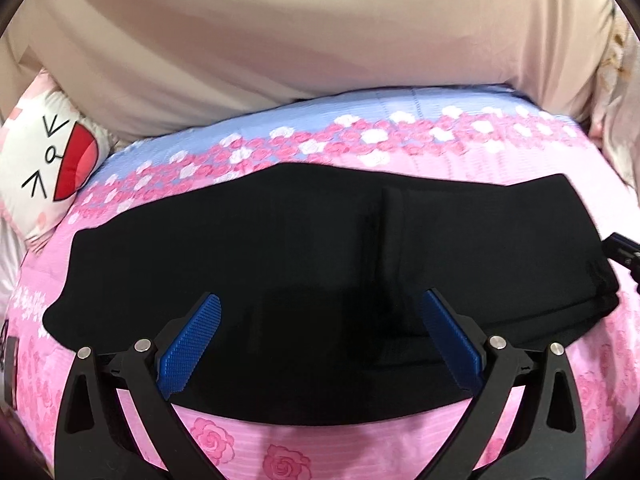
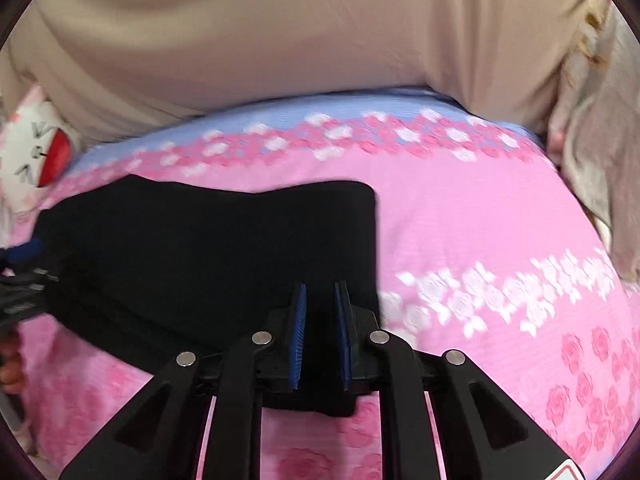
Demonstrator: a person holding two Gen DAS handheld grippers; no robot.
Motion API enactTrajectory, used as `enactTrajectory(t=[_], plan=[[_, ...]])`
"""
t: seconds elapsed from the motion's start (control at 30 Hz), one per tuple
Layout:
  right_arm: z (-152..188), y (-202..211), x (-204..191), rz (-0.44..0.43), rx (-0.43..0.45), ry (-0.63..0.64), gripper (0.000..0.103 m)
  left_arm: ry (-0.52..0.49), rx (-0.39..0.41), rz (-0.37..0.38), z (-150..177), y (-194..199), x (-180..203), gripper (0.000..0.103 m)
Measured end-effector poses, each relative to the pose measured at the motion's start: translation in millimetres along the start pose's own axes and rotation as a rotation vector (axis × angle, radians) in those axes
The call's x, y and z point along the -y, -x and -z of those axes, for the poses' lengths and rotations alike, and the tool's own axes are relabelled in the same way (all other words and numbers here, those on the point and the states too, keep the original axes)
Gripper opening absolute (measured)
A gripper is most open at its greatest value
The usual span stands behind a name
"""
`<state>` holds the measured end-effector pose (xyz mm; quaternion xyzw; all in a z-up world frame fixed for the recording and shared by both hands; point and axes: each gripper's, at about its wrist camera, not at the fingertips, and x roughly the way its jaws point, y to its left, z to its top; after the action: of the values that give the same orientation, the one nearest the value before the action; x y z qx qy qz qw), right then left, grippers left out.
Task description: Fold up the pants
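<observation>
Here, each part of the scene in turn, from the fingers outward.

Left gripper [image 1: 320, 344]: its blue ribbed fingers [image 1: 188, 348] are spread wide apart, released, gripping nothing; they hover over the near edge of the cloth.

Right gripper [image 2: 320, 336]: its blue fingers [image 2: 298, 336] stand close together with a narrow gap; black cloth lies in and behind that gap, but I cannot tell whether the pads actually pinch it. It sits at the right-hand end of the garment, by its near edge.

Pants: the black folded fabric pants [image 1: 304, 264] lie flat on the bed as a long band running left to right, with a lengthwise fold or seam showing near the middle in the left wrist view. In the right wrist view their right end [image 2: 224, 256] stops just past the right fingers.

Bed: the pink rose-print bed sheet [image 1: 400, 448] carries the pants; further back it has a band of white and pink flowers, then a pale blue strip.

Beyond the bed: a beige cloth mass [image 1: 280, 40] fills the upper part of both views.

Far left: a white cushion with a cartoon face and red mouth [image 1: 52, 160] lies at the bed's edge.

Other gripper seen: a dark piece of the right gripper shows at the right edge of the left wrist view, beside the pants.
</observation>
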<state>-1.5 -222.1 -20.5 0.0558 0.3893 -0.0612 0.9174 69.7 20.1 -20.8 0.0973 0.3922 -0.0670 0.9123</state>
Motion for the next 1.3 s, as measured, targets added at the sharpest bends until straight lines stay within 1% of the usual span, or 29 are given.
enactTrajectory(t=[0.03,0.07,0.1,0.13,0.23,0.27,0.33,0.37,0.43,0.5,0.57,0.63,0.7,0.73,0.77,0.8,0.83,0.87,0.9,0.93,0.97,1.0,1.03,1.07,1.1,1.17,1.2,1.27,1.3], plan=[[1.3,-5.1,1.5,-0.005,-0.015,0.009,0.012,0.014,-0.014,-0.011,0.9,-4.6,-3.8,0.098],[6.4,-18.3,2.9,0.015,-0.06,0.022,0.012,0.024,-0.024,-0.021,2.3,-7.3,-8.1,0.098],[11.1,-29.4,4.3,0.022,-0.082,0.024,0.012,0.04,-0.034,-0.029,3.4,-10.2,-15.2,0.098],[12.7,-26.8,7.4,0.017,-0.055,0.009,0.012,0.051,-0.039,-0.032,3.9,-11.5,-20.4,0.098],[7.5,-9.9,2.5,-0.028,-0.026,-0.025,0.015,0.122,-0.049,-0.029,7.7,-12.8,-57.2,0.098],[4.8,-3.9,-5.2,-0.055,-0.012,-0.02,0.015,0.172,-0.051,-0.023,10.2,-12.3,-81.0,0.098],[3.3,-0.6,-17.9,-0.058,-0.002,0.018,0.015,0.254,-0.052,-0.024,14.3,-10.8,-114.8,0.098],[2.1,-0.7,-28.0,-0.052,0.001,0.049,0.015,0.331,-0.052,-0.026,19.6,-8.7,-143.7,0.098],[1.3,-4.2,-41.3,-0.057,-0.004,0.081,0.015,0.452,-0.05,-0.033,30.9,-5.2,-187.7,0.098],[0.0,-9.9,-55.2,-0.078,-0.018,0.095,0.015,0.585,-0.051,-0.099,48.5,-1.2,-235.7,0.098],[-1.1,-16.0,-70.7,-0.083,-0.028,0.118,0.015,0.665,-0.052,-0.157,61.7,0.8,-266.3,0.098],[-2.7,-19.5,-81.2,-0.09,-0.036,0.133,0.015,0.73,-0.066,-0.183,72.4,-1.6,-288.8,0.098],[-4.6,-22.7,-95.4,-0.1,-0.042,0.154,0.016,0.796,-0.077,-0.134,80.6,-10.4,-305.6,0.098],[-4.9,-23.1,-102.1,-0.101,-0.044,0.165,0.016,0.831,-0.088,-0.087,83.7,-17.1,-311.7,0.098],[-4.2,-22.3,-107.0,-0.1,-0.044,0.174,0.018,0.877,-0.096,-0.016,87.5,-26.5,-318.1,0.098],[-4.3,-22.4,-112.0,-0.1,-0.044,0.185,0.019,0.886,-0.058,-0.031,86.1,-26.3,-319.7,0.098],[-4.6,-22.6,-116.4,-0.097,-0.042,0.193,0.019,0.879,-0.049,-0.035,83.1,-28.7,-319.7,0.098],[-4.2,-20.6,-118.0,-0.094,-0.04,0.195,0.02,0.878,-0.061,-0.025,81.0,-32.7,-322.3,0.098],[-4.1,-19.6,-118.0,-0.093,-0.04,0.195,0.024,0.87,-0.049,-0.041,76.8,-33.4,-323.2,0.094],[-4.0,-19.4,-117.7,-0.09,-0.039,0.194,0.026,0.863,-0.049,-0.035,72.6,-36.5,-320.7,0.091],[-3.4,-17.6,-115.8,-0.079,-0.034,0.189,0.032,0.847,-0.055,-0.054,68.2,-38.3,-319.0,0.083],[-3.0,-16.7,-114.2,-0.072,-0.03,0.185,0.036,0.826,-0.063,-0.098,64.0,-38.9,-316.9,0.062],[-2.2,-15.1,-110.8,-0.063,-0.026,0.175,0.036,0.807,-0.068,-0.161,60.8,-38.2,-315.3,0.048],[-2.2,-14.3,-107.7,-0.062,-0.026,0.167,0.036,0.785,-0.055,-0.185,60.1,-34.6,-313.3,0.022],[-1.8,-13.6,-104.0,-0.062,-0.026,0.156,0.036,0.764,-0.036,-0.167,56.1,-30.1,-310.0,0.015],[-2.2,-13.2,-96.4,-0.057,-0.025,0.133,0.038,0.731,-0.007,-0.184,45.9,-19.2,-301.8,0.014],[-2.1,-13.0,-93.1,-0.052,-0.024,0.124,0.04,0.699,0.022,-0.186,38.2,-10.5,-293.9,0.014],[-1.2,-10.9,-84.1,-0.044,-0.014,0.105,0.041,0.619,0.09,-0.172,17.7,12.2,-270.8,0.014],[-1.1,-10.3,-80.1,-0.046,-0.011,0.096,0.041,0.581,0.122,-0.151,7.1,24.6,-256.7,0.014]])
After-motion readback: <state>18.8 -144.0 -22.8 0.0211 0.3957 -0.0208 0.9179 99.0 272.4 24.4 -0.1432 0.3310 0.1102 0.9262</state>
